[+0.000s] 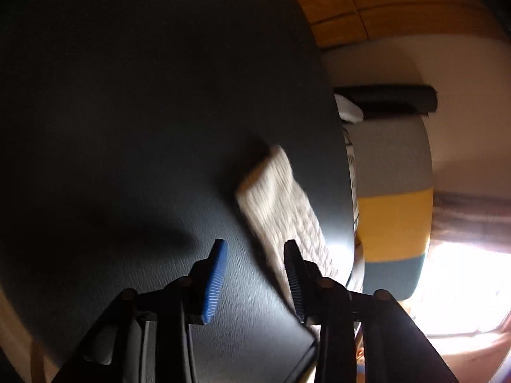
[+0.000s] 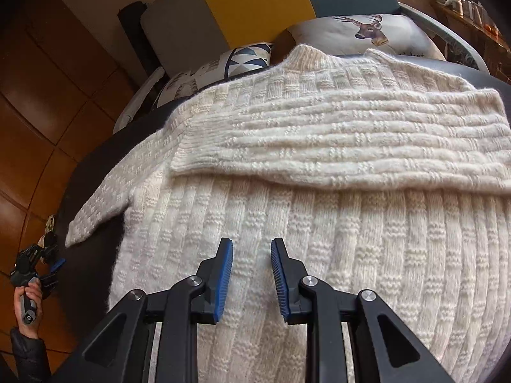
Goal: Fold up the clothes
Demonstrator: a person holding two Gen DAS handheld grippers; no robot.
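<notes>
The cream knitted sweater (image 2: pixel 319 223) lies flat on the dark surface (image 2: pixel 89 191), one sleeve folded across its chest. Thick, soft and floppy, it is probably best pinched at the loose sleeve's cuff (image 2: pixel 80 233). Both the left gripper (image 1: pixel 255 281) and the right gripper (image 2: pixel 252 277) hold nothing, fingers apart.

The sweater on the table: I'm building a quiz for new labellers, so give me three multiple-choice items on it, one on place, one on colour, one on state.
1. Where does the folded sleeve lie?
A. across the sweater's chest
B. on the floor
C. in a basket

2. What colour is the sweater?
A. red
B. cream
C. navy

3. How is the right gripper?
A. shut on the sweater
B. open, holding nothing
C. out of view

Answers: 1 A, the sleeve crosses the body; 2 B, cream knit on the dark table; 3 B, a gap shows between its blue pads.
</notes>
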